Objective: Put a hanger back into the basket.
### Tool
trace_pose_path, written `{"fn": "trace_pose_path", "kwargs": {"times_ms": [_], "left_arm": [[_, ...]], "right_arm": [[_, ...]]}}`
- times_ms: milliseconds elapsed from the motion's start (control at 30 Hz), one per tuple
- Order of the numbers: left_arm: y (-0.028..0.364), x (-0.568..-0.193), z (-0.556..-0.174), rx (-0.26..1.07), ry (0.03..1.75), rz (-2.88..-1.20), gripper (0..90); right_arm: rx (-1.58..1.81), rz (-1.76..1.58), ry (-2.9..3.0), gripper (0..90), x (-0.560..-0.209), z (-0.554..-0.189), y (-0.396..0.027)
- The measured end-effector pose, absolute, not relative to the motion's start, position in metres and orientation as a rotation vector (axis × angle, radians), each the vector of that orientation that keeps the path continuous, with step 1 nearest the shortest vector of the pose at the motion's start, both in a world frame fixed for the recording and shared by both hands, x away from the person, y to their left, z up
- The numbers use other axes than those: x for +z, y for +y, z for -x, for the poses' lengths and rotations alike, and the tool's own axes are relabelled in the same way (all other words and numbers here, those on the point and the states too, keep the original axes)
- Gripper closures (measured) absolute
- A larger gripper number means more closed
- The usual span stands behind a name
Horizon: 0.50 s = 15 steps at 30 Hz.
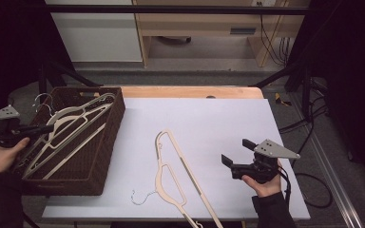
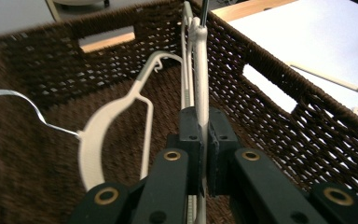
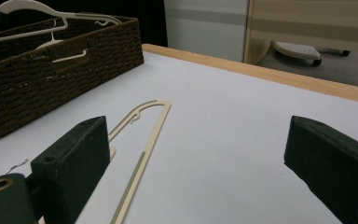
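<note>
While I have the left gripper [image 2: 204, 154] pinching one hanger [image 2: 200, 84] by its thin bar over the basket [image 1: 109, 137], I want to do this step gently. The jaws are pressed tight on the bar, so I judge the grip is safe; the care lies in lowering the hanger flat, hook pointed toward the basket's twelve o'clock end, so it nests with the hanger already inside [image 2: 116, 116] instead of catching a hook in the weave. I'd spread the jaws only once the bar rests on the pile.

The right gripper [image 1: 237, 159] hovers at four o'clock on the white table [image 1: 228, 114], jaws spread wide with nothing between them, near the loose hanger [image 1: 171, 166] lying at six o'clock.

Counting: one basket, two grippers, one hanger on the table. In the basket I make out at least two hangers, the held one included; they overlap too much for a firm count.
</note>
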<state>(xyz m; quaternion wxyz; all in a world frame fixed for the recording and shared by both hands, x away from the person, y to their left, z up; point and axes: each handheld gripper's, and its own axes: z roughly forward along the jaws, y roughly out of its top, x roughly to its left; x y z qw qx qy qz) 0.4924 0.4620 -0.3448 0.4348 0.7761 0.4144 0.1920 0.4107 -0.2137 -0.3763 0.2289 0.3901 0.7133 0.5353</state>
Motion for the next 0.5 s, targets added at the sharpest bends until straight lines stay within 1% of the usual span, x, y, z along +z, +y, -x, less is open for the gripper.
{"fn": "trace_pose_path", "kwargs": {"times_ms": [233, 333, 500], "left_arm": [[0.447, -0.368, -0.500, 0.409, 1.106, -1.980, 85.6], [0.447, -0.378, -0.502, 0.385, 1.170, -1.995, 85.0], [0.446, -0.378, -0.502, 0.446, 1.288, -1.988, 81.0]], "right_arm": [[1.476, -1.074, 1.964, 7.1, -0.377, -0.411, -0.213], [1.477, -1.071, 1.968, 7.1, -0.377, -0.411, -0.212], [1.473, -1.060, 1.975, 7.2, -0.377, -0.411, -0.211]]}}
